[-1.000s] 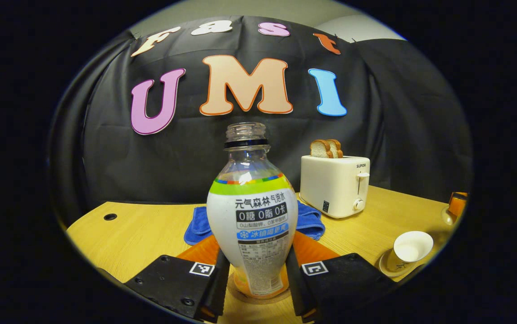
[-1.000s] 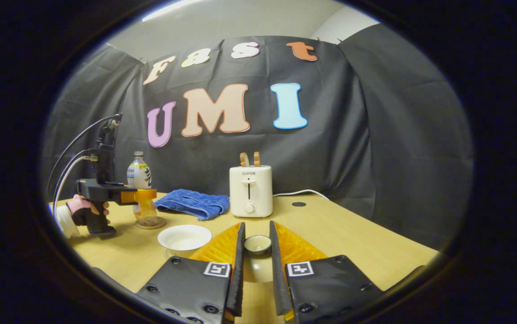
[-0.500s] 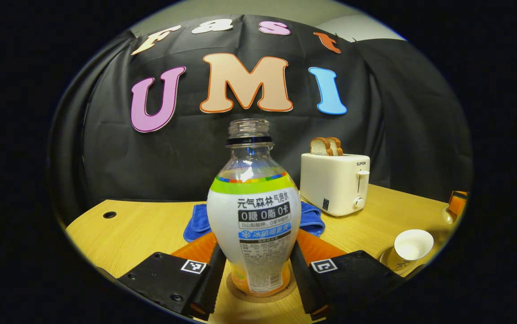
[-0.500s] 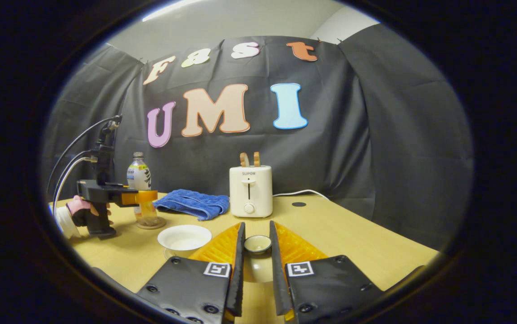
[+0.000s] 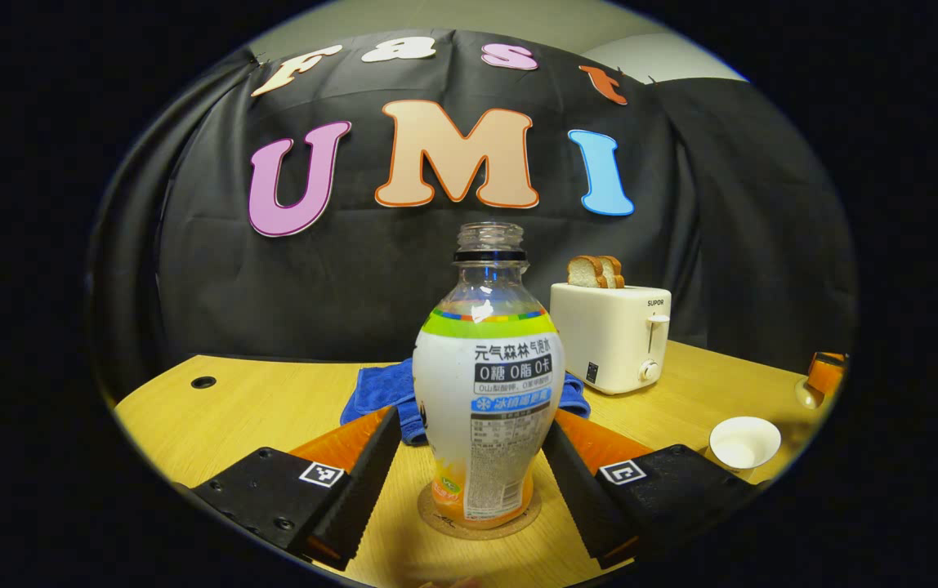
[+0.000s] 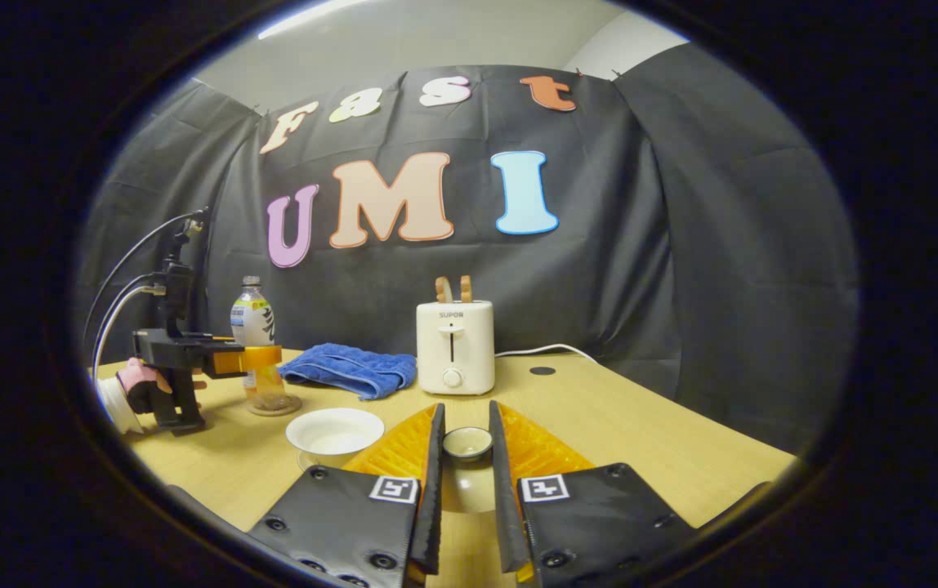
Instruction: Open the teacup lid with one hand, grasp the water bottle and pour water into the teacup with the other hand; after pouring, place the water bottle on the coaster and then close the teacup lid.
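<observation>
The uncapped water bottle (image 5: 489,392), with a white and green label, stands upright on the round coaster (image 5: 481,523). My left gripper (image 5: 471,418) is open around it, a gap showing on each side. The white teacup (image 5: 743,443) sits uncovered at the right. In the right gripper view my right gripper (image 6: 466,407) is shut on the knob of the teacup lid (image 6: 467,443), held just above the table. The open teacup (image 6: 335,431) lies to its left. Farther left are the bottle (image 6: 255,335) and the left gripper (image 6: 261,357), held by a hand (image 6: 140,380).
A white toaster (image 5: 609,336) with two bread slices stands behind the bottle to the right. A folded blue towel (image 5: 383,392) lies behind the bottle. Cables rise from the left gripper's handle (image 6: 122,286). The wooden table (image 6: 640,433) has a small dark hole (image 6: 542,371).
My left gripper has opened off the bottle and drawn back a little; the bottle now stands free on the coaster. The right gripper holds the lid still.
</observation>
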Tool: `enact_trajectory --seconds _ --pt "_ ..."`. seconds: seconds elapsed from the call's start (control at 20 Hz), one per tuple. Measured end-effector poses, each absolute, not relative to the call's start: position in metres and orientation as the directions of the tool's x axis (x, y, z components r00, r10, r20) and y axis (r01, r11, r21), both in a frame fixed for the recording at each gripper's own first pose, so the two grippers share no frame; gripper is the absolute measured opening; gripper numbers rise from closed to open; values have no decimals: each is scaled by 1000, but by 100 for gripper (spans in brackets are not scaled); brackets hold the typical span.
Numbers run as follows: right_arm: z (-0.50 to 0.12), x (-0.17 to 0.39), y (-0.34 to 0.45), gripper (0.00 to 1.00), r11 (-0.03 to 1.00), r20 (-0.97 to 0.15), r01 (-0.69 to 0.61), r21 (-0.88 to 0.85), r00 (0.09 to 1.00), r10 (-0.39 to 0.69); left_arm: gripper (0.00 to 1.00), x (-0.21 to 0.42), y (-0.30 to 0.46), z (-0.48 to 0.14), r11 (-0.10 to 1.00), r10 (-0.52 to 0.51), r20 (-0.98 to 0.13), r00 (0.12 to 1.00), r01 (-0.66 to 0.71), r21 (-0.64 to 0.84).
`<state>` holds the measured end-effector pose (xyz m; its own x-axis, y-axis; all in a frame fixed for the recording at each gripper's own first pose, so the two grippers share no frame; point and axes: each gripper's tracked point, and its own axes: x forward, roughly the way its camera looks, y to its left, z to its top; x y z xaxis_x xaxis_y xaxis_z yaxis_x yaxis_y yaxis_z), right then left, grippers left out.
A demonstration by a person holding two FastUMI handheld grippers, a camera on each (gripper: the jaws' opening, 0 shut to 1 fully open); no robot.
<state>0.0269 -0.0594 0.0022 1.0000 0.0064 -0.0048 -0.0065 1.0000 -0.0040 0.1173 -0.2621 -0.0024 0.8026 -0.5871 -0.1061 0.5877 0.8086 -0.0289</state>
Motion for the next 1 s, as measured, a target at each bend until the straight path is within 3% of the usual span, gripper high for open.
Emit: enact_trajectory --seconds 0.3,0.6,1.0 --pt "3 27 -59 31 1000 -4 -6 -4 1000 6 97 102 -251 -7 810 -582 -107 806 586 2" --pt "3 27 -57 31 1000 -4 -11 -4 1000 11 97 83 -226 7 821 -570 -25 821 570 -24" --pt "0 33 -13 32 996 -7 -92 -3 996 92 96 50 -183 10 844 -536 -5 844 536 -25"
